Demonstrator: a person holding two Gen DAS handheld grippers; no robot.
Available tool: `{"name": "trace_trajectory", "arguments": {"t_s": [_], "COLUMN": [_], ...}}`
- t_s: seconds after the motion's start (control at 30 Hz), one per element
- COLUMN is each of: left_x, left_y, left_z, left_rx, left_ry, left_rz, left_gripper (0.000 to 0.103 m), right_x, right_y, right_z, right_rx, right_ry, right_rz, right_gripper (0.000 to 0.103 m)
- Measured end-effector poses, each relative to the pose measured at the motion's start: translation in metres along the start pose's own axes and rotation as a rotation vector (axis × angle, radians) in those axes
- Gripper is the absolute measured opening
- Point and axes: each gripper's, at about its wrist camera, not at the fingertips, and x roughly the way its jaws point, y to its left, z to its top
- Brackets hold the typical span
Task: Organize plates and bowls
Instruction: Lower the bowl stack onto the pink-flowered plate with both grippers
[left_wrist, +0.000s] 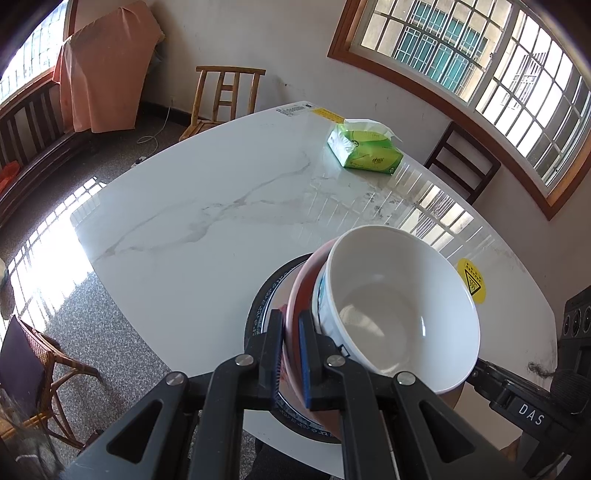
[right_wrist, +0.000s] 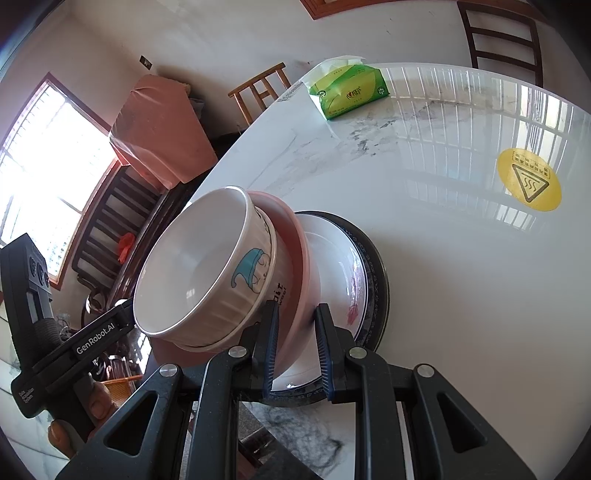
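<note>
Two bowls, a white bowl (left_wrist: 399, 314) nested in a pink bowl (right_wrist: 299, 258), tilt over the blue-rimmed plate (right_wrist: 369, 258) on the table (left_wrist: 207, 206). Both the left gripper (left_wrist: 291, 332) and right gripper (right_wrist: 295, 332) pinch the pink rim. Stacking looks nearly done; lowering and letting go remain.

I count one white bowl (right_wrist: 207, 266), one pink bowl (right_wrist: 295, 258) and one blue-rimmed plate (right_wrist: 369, 266) on my table (left_wrist: 207, 229). There is also one green tissue pack (left_wrist: 365, 151) and one yellow warning sticker (right_wrist: 529, 180). Around the table stand four chairs, and I carry two hand-held grippers.
</note>
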Motion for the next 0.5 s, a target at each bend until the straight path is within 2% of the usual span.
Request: {"name": "trace_trajectory", "arguments": {"t_s": [0.3,0.47,0.5], "left_x": [0.007,0.006,0.005], "left_y": [0.002,0.002,0.004], "left_z": [-0.003,-0.013,-0.015], "left_rx": [-0.005,0.014,0.010], "left_ry": [0.000,-0.052,-0.068], "left_rz": [-0.006,0.013,0.008], "left_gripper": [0.006,0.007,0.010], "right_x": [0.004,0.003,0.003], "right_y": [-0.005,-0.006,-0.006], "right_z": [0.000,0.000,0.000], "right_rx": [0.014,0.018,0.018], "right_ry": [0.009,0.004,0.001], "right_rz": [0.003,0.011,0.014], "right_gripper": [0.020,0.020,0.020]}}
